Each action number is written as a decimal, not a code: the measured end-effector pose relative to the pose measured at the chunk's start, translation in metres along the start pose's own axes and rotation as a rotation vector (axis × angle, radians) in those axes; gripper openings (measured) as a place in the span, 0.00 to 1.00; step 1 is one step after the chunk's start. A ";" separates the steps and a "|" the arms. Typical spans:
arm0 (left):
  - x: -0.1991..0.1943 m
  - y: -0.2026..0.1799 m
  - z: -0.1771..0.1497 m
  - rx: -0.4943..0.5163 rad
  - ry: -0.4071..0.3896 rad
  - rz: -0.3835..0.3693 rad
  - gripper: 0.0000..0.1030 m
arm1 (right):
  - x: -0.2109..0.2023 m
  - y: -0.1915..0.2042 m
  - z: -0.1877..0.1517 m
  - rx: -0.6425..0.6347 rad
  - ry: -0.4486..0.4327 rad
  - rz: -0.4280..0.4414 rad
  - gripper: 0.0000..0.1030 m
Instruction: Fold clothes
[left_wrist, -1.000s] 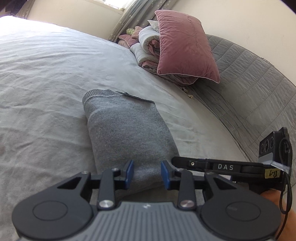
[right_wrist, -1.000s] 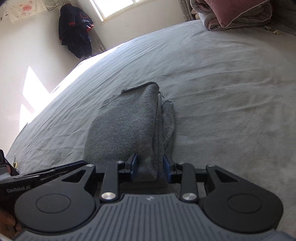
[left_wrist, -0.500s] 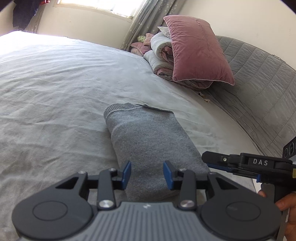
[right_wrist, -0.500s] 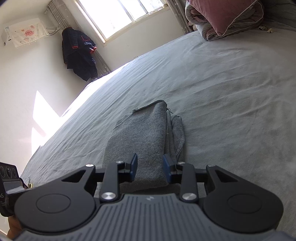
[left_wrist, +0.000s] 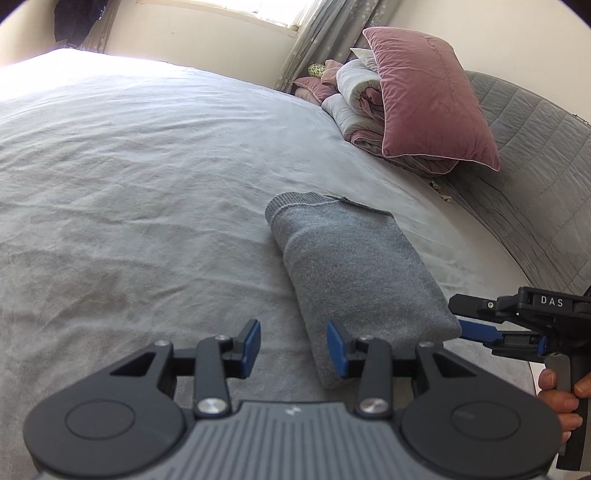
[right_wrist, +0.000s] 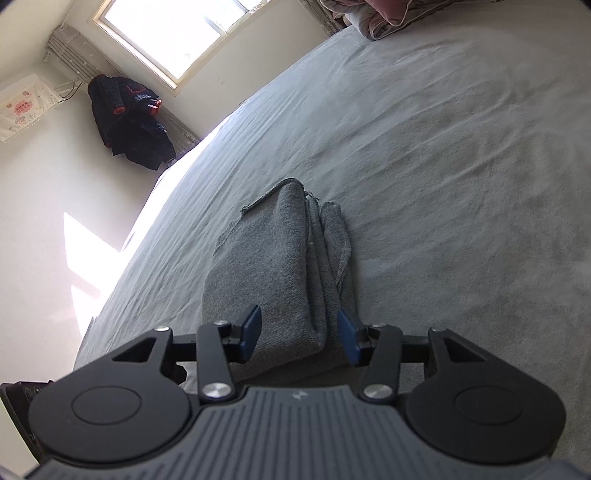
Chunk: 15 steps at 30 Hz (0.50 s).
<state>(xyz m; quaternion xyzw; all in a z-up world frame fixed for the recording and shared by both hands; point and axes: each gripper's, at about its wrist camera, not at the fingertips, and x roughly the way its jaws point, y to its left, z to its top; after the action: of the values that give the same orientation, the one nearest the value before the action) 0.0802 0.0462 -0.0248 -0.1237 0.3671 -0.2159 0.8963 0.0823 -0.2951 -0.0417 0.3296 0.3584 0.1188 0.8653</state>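
A: Where does the garment lie, and what are your claws doing?

B: The folded grey sweater (left_wrist: 354, 273) lies as a long bundle on the grey bed sheet (left_wrist: 140, 192), its near end just ahead of both tools. Your left gripper (left_wrist: 293, 345) is released, with bare sheet between its pads and the bundle's near corner at its right pad. Your right gripper (right_wrist: 301, 334) is opening; the near end of the sweater sits in its gap, the pads apparently no longer pressing it.

A: How will it handle?

B: Judged from the knit: soft, light, limp, not slippery. The stacked layers along its right side, seen in the right wrist view, look liable to slide apart. Take hold across the full thickness at the near end, both claws side by side, or the top layer alone may lift.

A: Any legible writing?

B: "DAS" on the right tool's body (left_wrist: 550, 301). A pale cover (right_wrist: 26, 107) high on the wall carries print too small to read. The pink pillow (left_wrist: 424, 96) bears none.
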 end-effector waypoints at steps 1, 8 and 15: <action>0.000 0.000 0.000 -0.003 0.000 0.001 0.39 | 0.003 0.001 0.000 -0.011 0.014 0.026 0.25; -0.002 0.000 -0.001 -0.042 0.002 0.005 0.39 | -0.002 0.005 0.000 -0.088 -0.013 -0.065 0.07; 0.001 0.003 0.009 0.000 0.014 0.029 0.48 | -0.016 -0.019 0.000 0.054 -0.008 -0.017 0.25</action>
<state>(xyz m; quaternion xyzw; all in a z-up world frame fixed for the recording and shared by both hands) 0.0883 0.0487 -0.0206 -0.1169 0.3751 -0.2035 0.8968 0.0709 -0.3162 -0.0453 0.3504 0.3609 0.1005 0.8584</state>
